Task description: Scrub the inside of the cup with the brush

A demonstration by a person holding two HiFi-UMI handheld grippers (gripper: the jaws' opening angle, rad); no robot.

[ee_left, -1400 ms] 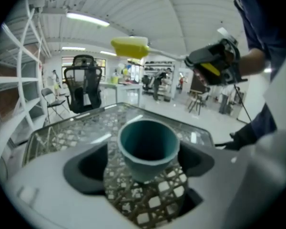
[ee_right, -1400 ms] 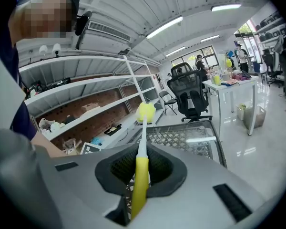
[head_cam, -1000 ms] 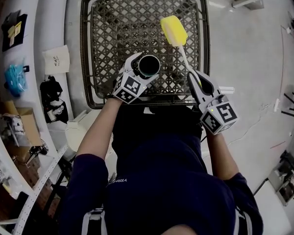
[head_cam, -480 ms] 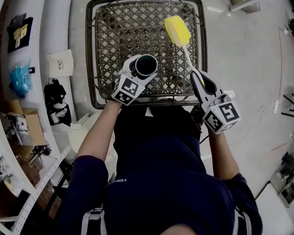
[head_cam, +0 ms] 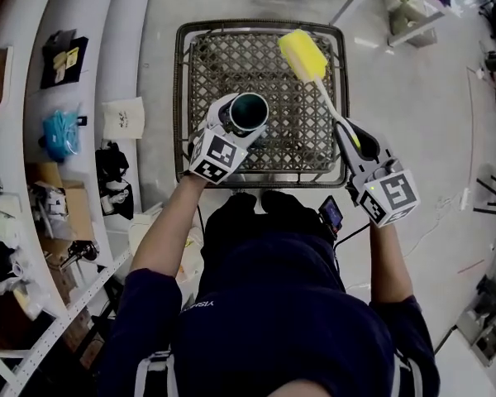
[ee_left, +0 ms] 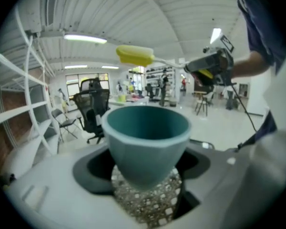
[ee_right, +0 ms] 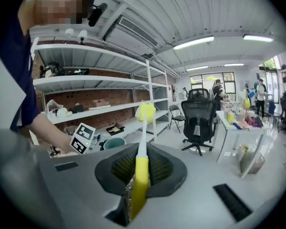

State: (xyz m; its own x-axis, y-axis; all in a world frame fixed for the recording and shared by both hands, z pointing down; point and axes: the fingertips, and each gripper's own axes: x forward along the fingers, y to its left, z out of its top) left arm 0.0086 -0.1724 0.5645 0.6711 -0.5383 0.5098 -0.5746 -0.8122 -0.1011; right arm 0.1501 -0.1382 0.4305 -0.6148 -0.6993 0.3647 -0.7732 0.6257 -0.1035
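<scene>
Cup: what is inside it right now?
The cup shows only bare teal wall inside; the brush is outside it. Its bottom is too dark to see.

Small print on the shirt cannot be read.

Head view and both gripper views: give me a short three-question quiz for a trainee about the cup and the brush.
1. Multiple choice: what is the left tool closed on?
A. a teal cup
B. a white plate
C. nothing
2. True or false: the yellow head of the brush, whose handle is in the right tool, is inside the cup.
3. Fill in: in the head view, cup and brush both show over a wire ____.

Key: 1 A; 2 false, the head is apart from the cup; 3 basket.
</scene>
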